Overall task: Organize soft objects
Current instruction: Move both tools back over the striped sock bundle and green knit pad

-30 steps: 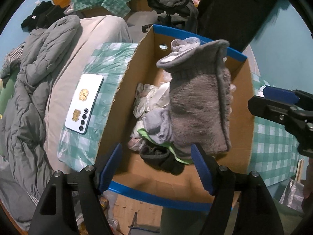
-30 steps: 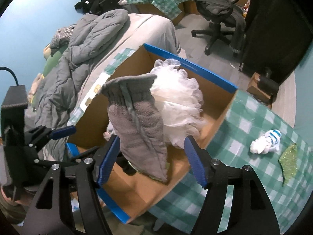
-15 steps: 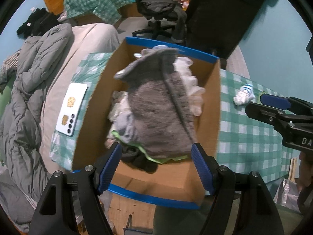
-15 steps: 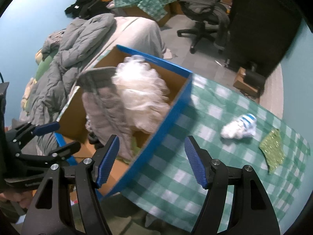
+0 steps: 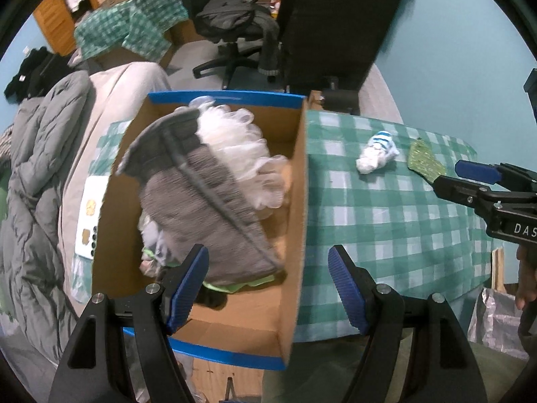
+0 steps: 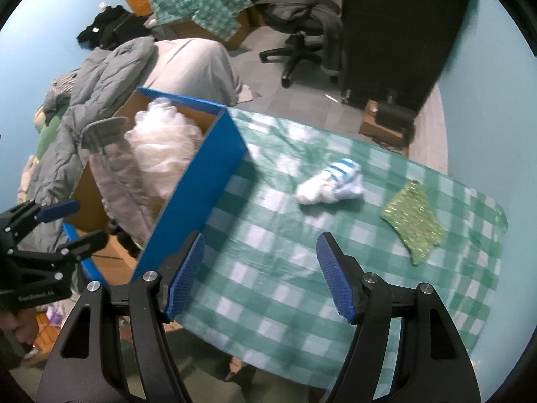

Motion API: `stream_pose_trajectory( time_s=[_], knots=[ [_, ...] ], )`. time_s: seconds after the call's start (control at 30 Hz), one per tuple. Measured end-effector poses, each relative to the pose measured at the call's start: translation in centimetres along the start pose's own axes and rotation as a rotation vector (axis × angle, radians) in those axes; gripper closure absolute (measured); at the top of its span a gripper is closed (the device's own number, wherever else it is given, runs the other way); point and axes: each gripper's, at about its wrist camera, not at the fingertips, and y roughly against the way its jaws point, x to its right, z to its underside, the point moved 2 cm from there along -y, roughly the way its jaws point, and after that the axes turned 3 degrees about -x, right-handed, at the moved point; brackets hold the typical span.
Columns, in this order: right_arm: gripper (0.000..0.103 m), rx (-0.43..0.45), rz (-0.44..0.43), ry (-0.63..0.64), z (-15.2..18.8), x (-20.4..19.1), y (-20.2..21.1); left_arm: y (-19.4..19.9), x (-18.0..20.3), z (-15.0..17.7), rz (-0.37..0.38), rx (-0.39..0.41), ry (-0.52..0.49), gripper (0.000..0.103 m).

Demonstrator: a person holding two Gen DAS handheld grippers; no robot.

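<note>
A cardboard box with blue edges (image 5: 299, 181) (image 6: 214, 168) stands at the left end of the green checked table (image 6: 268, 252). In it lie a grey knitted sock (image 5: 201, 194) (image 6: 114, 174), a white mesh puff (image 5: 241, 141) (image 6: 161, 137) and other soft items. A white and blue striped sock (image 5: 377, 151) (image 6: 332, 183) and a green glittery cloth (image 5: 424, 159) (image 6: 414, 221) lie on the table to the right. My left gripper (image 5: 268, 285) is open above the box's near right corner. My right gripper (image 6: 260, 278) is open and empty above the table, short of the striped sock.
A white phone (image 5: 89, 215) lies left of the box. A bed with a grey duvet (image 5: 33, 184) is at the left. An office chair (image 5: 235, 30) and a black cabinet (image 5: 335, 16) stand behind the table. A plastic bag (image 5: 496, 319) sits below the table's right end.
Both grippers have swung right, away from the box. The striped sock and green cloth now sit nearer the middle of the right wrist view. The grey sock rests in the box.
</note>
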Motion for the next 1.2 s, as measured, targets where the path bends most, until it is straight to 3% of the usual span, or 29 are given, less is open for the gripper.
stream_pose_trajectory(
  time_s=[0.67,1.2],
  knots=[
    [0.03,0.01,0.093,-0.044,2.4,8.5,1.9,-1.5,7.8,-2.4,0.007,0.017,-0.155,0.025],
    [0.03,-0.036,0.093,-0.012,1.8,17.4,-1.6,-7.4,12.6,-5.8,0.069,-0.055,-0.234,0.022]
  ],
)
